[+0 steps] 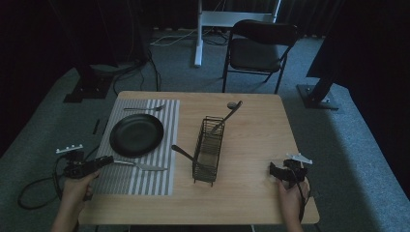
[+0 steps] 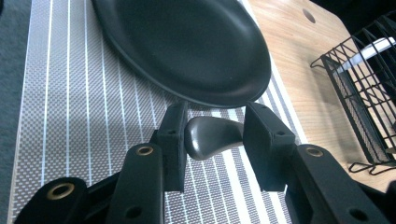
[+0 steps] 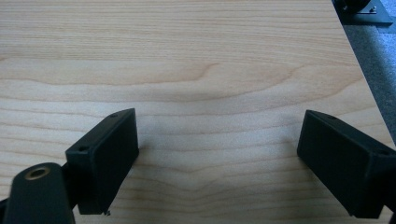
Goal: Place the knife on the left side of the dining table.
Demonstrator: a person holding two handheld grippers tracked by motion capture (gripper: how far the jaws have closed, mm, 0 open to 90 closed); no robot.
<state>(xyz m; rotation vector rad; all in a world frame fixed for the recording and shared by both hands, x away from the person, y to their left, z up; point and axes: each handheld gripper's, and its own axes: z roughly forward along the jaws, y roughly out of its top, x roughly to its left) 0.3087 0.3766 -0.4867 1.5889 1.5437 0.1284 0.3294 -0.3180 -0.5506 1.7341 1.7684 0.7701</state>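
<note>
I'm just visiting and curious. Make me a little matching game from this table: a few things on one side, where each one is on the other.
Things:
1. plate
2. knife
3. wire rack
4. right gripper

Places:
A. on bare wood, mid-table
B. handle between the left gripper's jaws
C. on the striped mat, beyond the knife
D. open over bare wood near the table's right edge

Pairs: 1-C, 2-B, 3-A, 4-D
</note>
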